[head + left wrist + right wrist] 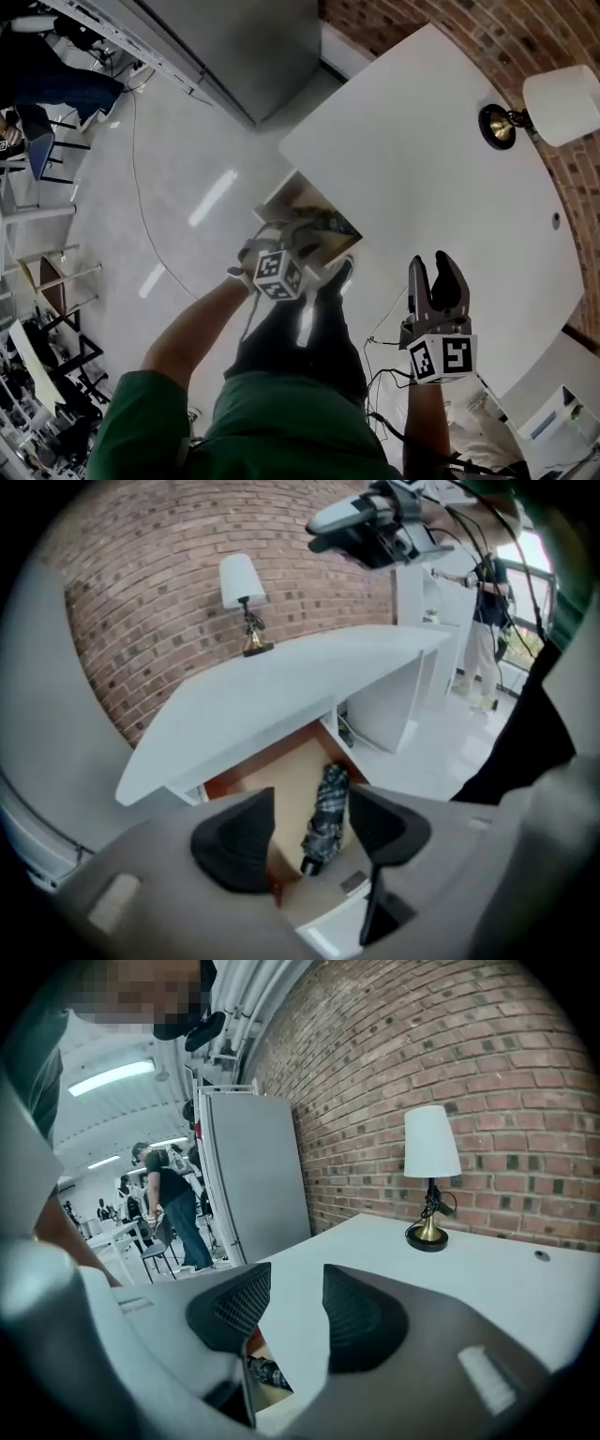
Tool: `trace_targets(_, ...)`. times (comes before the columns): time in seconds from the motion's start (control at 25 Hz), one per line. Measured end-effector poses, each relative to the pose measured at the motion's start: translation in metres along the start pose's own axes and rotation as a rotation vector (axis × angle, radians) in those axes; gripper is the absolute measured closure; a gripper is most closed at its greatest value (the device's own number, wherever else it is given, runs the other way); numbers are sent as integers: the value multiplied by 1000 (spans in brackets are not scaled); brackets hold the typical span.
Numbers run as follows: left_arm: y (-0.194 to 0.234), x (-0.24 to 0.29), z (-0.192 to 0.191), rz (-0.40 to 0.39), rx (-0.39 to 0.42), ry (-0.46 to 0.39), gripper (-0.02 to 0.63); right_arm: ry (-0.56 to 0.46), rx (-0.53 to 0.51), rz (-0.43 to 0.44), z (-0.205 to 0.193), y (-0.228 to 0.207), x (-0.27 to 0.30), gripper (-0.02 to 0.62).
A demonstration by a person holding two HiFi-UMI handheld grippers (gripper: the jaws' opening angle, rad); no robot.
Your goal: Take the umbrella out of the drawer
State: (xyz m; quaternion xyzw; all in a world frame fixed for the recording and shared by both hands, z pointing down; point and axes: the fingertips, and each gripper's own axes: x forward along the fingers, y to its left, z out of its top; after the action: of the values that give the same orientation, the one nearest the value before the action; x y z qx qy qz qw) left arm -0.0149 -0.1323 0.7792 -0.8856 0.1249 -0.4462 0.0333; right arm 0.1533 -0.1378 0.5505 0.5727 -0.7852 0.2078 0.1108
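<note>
**Hovering over the open drawer, umbrella not grabbed yet**

Left forearm is stretched forward, and the left gripper (pixel 311 803) tips steeply down at the drawer (pixel 281 771), which is pulled out from under the white desk (pixel 281 691). Its fingers are spread and empty, nothing pinched. The umbrella (pixel 326 816) shows right in the gap between them in the left gripper view, but it's lower down, lying folded on the wooden drawer bottom. It's closer to the right finger than the left, with one dark end pointing back toward the fingertips. No contact as far as I can see.

Right gripper (pixel 433 272) is held off to the side over the desk's near edge, angled only slightly downward, fingers also apart with nothing in them. Past its fingertips there's bare desktop, then a lamp (pixel 431 1143) by the brick wall (pixel 394 1054). A bit of the umbrella peeks out just below its left finger.
</note>
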Motion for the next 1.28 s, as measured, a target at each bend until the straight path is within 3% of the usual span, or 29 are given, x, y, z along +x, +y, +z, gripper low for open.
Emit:
trace_targets(0.4,-15,96,-61,-92,95,126,331,48,9,-60,-37,-34,6,426)
trace_targets(0.72,-23,149,-86,-155,148,179,302,81,-13,-79,-70,-40,5,426)
trace_targets(1.28,-37,238,-129,-167,296,298,272,42,-122,-218,-93,-91,-17,426)
